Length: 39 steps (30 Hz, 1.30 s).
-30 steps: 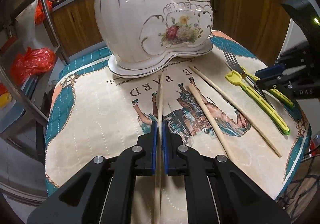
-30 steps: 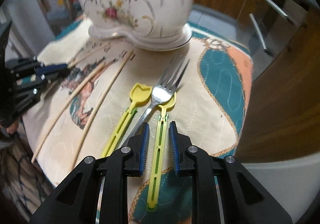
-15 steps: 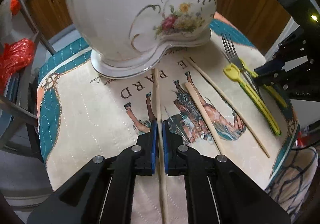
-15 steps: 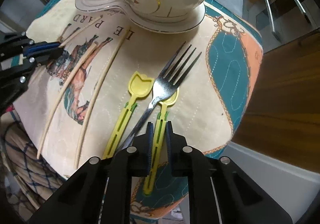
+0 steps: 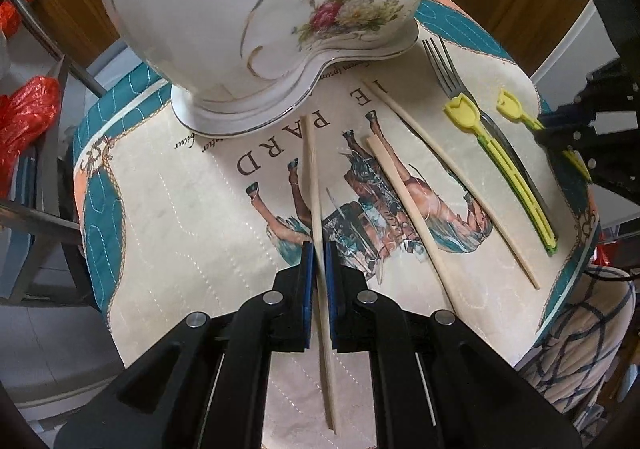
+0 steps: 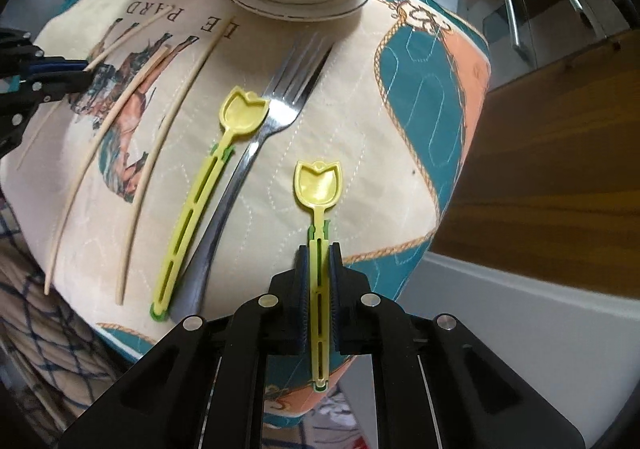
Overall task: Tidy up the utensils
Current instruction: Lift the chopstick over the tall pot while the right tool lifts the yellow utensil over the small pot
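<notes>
Between right claw [image 6: 319, 253] pads: yellow spoon [image 6: 318, 185], clamped; left claw [image 5: 316, 249] grips chopstick [image 5: 312, 169].

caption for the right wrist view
Right tool shut on a yellow tulip spoon, lifted beside the fork and second spoon.

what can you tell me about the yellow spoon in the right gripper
The yellow spoon looks like thin plastic: a tulip-shaped bowl, a long slotted handle, green trim at the neck and tip. The right gripper, whose jaws have just been closing, is shut on the handle below the neck, bowl pointing away. It appears lifted off the cloth, apart from the fork.
</notes>
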Each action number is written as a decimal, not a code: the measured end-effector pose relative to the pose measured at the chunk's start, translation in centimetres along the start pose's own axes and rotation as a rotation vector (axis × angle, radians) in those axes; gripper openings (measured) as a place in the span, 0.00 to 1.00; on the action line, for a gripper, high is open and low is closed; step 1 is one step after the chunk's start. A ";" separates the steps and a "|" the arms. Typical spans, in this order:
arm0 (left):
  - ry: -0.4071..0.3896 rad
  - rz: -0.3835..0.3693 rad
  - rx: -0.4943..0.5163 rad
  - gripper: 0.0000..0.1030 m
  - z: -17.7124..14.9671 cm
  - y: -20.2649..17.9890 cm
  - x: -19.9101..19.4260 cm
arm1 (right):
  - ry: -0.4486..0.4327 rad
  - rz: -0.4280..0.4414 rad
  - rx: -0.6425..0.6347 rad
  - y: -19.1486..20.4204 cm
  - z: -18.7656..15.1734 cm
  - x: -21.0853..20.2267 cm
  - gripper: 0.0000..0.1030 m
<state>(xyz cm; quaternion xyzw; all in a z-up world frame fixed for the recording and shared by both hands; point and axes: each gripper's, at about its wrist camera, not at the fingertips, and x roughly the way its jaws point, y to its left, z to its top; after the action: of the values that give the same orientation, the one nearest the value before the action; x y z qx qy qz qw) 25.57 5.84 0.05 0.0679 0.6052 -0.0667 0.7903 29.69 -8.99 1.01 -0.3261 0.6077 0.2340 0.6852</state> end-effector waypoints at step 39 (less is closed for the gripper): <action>-0.908 -0.209 -0.267 0.04 -4.6 3.0 -12.8 | -0.960 0.394 0.246 -2.7 -3.0 -10.3 0.10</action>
<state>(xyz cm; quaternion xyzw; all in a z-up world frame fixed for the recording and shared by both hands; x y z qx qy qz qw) 18.46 9.92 11.27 -0.1315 0.2061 -0.0904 0.9654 28.00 -12.22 11.46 0.0206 0.2987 0.4083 0.8623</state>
